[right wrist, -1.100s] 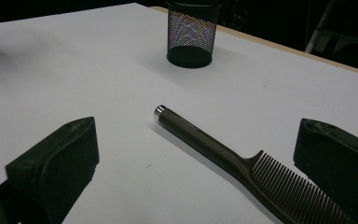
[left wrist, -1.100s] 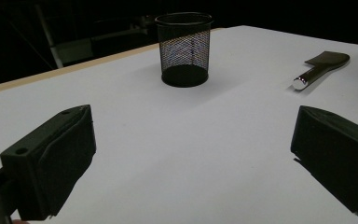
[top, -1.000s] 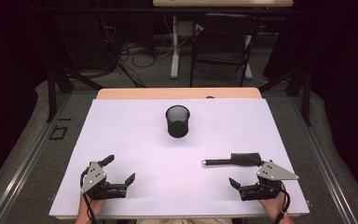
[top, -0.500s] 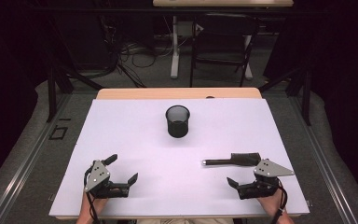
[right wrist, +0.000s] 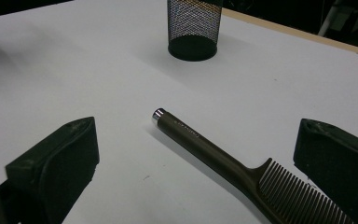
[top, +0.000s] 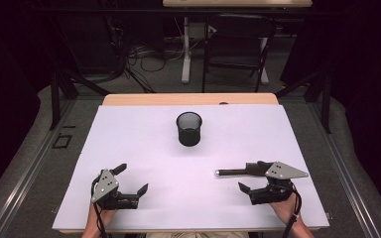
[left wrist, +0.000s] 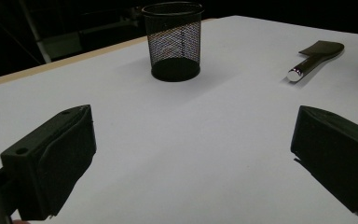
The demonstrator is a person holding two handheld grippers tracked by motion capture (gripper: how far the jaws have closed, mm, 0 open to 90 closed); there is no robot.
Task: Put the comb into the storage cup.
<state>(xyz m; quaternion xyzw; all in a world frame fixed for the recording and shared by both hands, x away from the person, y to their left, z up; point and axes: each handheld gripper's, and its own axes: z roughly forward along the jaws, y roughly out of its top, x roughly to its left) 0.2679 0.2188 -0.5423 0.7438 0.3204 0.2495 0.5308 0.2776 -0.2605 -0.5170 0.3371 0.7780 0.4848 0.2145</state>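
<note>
A black mesh cup (top: 189, 129) stands upright at the middle of the white table (top: 139, 144). A dark comb (top: 235, 171) with a silver-capped handle lies flat at the near right, its handle pointing left. My right gripper (top: 250, 176) is open right at the comb. In the right gripper view the comb (right wrist: 205, 142) lies between the spread jaws of the right gripper (right wrist: 196, 163), untouched, with the cup (right wrist: 193, 28) beyond. My left gripper (top: 131, 179) is open at the near left, holding nothing. From the left gripper (left wrist: 193, 158), the cup (left wrist: 175, 39) and comb (left wrist: 314, 58) lie ahead.
The table's wooden far edge (top: 188, 99) shows beyond the white surface. Past it, on the dark floor, are a chair (top: 235, 49), a stand leg (top: 186, 49) and loose cables (top: 144, 54). Bare white surface lies between the two grippers.
My right gripper has crept slightly left and forward, closer over the comb. The left gripper has shifted only a little. The cup and comb stay put.
</note>
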